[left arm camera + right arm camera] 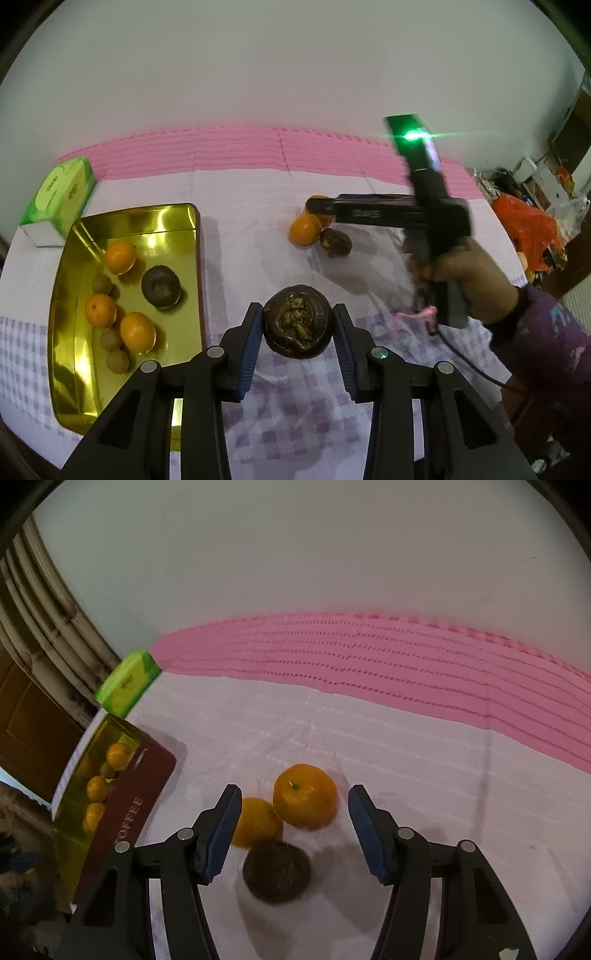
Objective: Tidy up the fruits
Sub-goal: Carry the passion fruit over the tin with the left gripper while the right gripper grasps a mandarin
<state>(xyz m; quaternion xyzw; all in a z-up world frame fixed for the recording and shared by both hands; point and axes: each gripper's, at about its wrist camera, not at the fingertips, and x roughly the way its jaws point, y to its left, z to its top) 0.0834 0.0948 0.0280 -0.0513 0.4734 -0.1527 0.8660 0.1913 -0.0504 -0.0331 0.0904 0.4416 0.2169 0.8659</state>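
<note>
A checked cloth (pixel 303 417) with a pink band at the far edge is spread over the table, with lots of bare room in the middle. One gold tin (pixel 74 369) sits left, loaded with three oranges, one dark fruit and four small brown ones. Two oranges (pixel 306 796) and one dark fruit (pixel 276 872) are bunched on the cloth, framed by the unclenched right gripper (pixel 291 834). Another dark fruit (pixel 297 321) is pinched in the left gripper (pixel 297 334).
</note>
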